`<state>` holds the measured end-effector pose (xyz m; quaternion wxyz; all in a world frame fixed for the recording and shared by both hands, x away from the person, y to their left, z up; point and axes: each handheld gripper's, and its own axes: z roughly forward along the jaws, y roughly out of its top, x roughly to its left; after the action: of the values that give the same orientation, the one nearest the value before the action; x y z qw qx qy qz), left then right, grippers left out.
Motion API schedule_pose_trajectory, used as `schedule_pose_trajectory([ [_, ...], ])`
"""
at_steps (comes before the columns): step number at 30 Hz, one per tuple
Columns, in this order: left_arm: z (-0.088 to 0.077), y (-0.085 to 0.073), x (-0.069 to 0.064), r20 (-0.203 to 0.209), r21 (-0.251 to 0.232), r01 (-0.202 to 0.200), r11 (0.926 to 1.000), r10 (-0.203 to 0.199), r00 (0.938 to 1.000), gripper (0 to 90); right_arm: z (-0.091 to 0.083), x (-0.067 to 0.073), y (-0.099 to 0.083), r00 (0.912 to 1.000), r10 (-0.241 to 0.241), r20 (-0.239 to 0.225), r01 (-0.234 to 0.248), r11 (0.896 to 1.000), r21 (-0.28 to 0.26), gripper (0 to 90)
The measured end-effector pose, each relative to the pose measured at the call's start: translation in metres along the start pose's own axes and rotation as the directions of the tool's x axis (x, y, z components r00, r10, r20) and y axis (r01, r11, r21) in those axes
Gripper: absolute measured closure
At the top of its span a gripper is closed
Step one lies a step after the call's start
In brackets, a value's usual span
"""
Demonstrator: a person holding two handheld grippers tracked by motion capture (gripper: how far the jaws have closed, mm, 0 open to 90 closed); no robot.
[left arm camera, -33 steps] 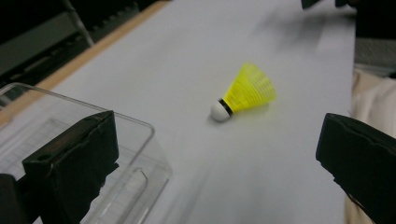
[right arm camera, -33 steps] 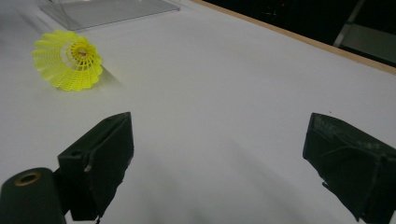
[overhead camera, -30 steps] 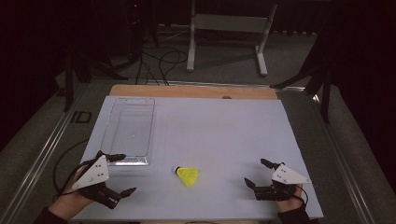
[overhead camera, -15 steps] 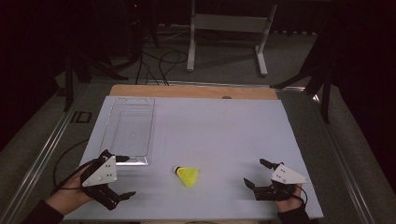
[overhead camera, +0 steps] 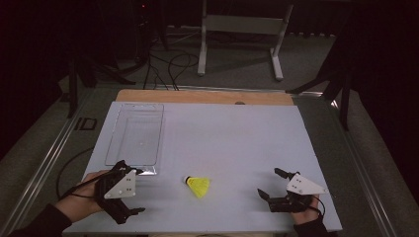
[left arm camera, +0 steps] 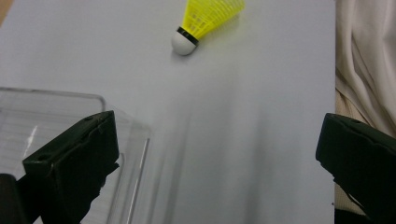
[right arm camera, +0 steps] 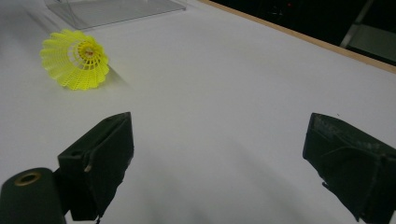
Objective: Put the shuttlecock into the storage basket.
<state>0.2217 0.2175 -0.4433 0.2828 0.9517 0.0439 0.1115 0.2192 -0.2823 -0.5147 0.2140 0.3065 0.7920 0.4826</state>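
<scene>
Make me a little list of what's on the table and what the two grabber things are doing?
table: white tabletop
toy: yellow shuttlecock, lying on its side, white tip pointing to the left gripper's side
box: clear plastic box, nothing in it, far left part of the table
left gripper: jaws wide open, by the near corner of the box, holding nothing
right gripper: jaws wide open, low over the table, holding nothing
shuttlecock and grippers: apart, shuttlecock between the two
</scene>
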Motion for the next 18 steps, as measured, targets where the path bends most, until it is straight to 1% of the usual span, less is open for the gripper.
schedule_pose_trajectory([
  [2,0.002,0.001,0.001,0.007,0.018,-0.015,0.9997,0.015,0.9999,0.1,0.000,0.000,0.000,1.0000,0.003,-0.002,-0.003,1.000,0.001,9.0],
  [3,0.004,0.002,0.001,0.011,0.029,-0.013,0.9995,0.013,0.9999,0.1,0.000,0.000,0.000,1.0000,0.001,-0.002,-0.001,1.000,0.002,9.0],
  [5,0.007,0.003,0.001,0.038,0.050,-0.022,0.9985,0.020,0.9991,0.1,0.000,0.000,0.000,1.0000,0.002,-0.005,-0.002,1.000,0.002,9.0],
  [6,0.009,0.003,0.001,0.045,0.066,-0.029,0.9974,0.026,0.9986,0.1,0.000,0.000,0.000,1.0000,0.000,-0.004,0.000,1.000,0.003,9.0],
  [7,0.011,0.004,0.000,0.051,0.072,-0.030,0.9969,0.027,0.9983,0.1,0.000,0.000,0.000,1.0000,0.000,-0.004,0.000,1.000,0.004,9.0],
  [9,0.014,0.005,0.000,0.066,0.079,-0.022,0.9966,0.017,0.9977,0.1,0.000,0.000,0.000,1.0000,0.002,-0.004,-0.002,1.000,0.002,9.0],
  [12,0.017,0.006,0.001,0.082,0.107,-0.009,0.9943,0.000,0.9966,0.1,0.001,0.000,0.000,1.0000,0.005,-0.007,-0.005,1.000,0.004,9.0],
  [13,0.019,0.006,0.002,0.078,0.130,-0.002,0.9915,-0.008,0.9969,0.1,0.001,0.000,0.000,1.0000,0.005,-0.006,-0.005,1.000,0.005,9.0],
  [14,0.020,0.007,0.003,0.065,0.156,0.012,0.9877,-0.022,0.9977,0.1,0.001,0.000,0.000,1.0000,0.005,-0.006,-0.005,1.000,0.005,9.0],
  [15,0.021,0.007,0.004,0.064,0.179,0.010,0.9837,-0.022,0.9977,0.1,0.001,0.000,0.000,1.0000,0.006,-0.007,-0.006,1.000,0.004,9.0],
  [17,0.023,0.007,0.005,0.080,0.207,-0.003,0.9783,-0.014,0.9967,0.1,0.001,0.000,0.000,1.0000,0.006,-0.007,-0.006,1.000,0.003,9.0],
  [18,0.024,0.007,0.006,0.100,0.219,-0.005,0.9758,-0.017,0.9948,0.1,0.001,0.000,0.000,1.0000,0.005,-0.007,-0.005,1.000,0.003,9.0],
])
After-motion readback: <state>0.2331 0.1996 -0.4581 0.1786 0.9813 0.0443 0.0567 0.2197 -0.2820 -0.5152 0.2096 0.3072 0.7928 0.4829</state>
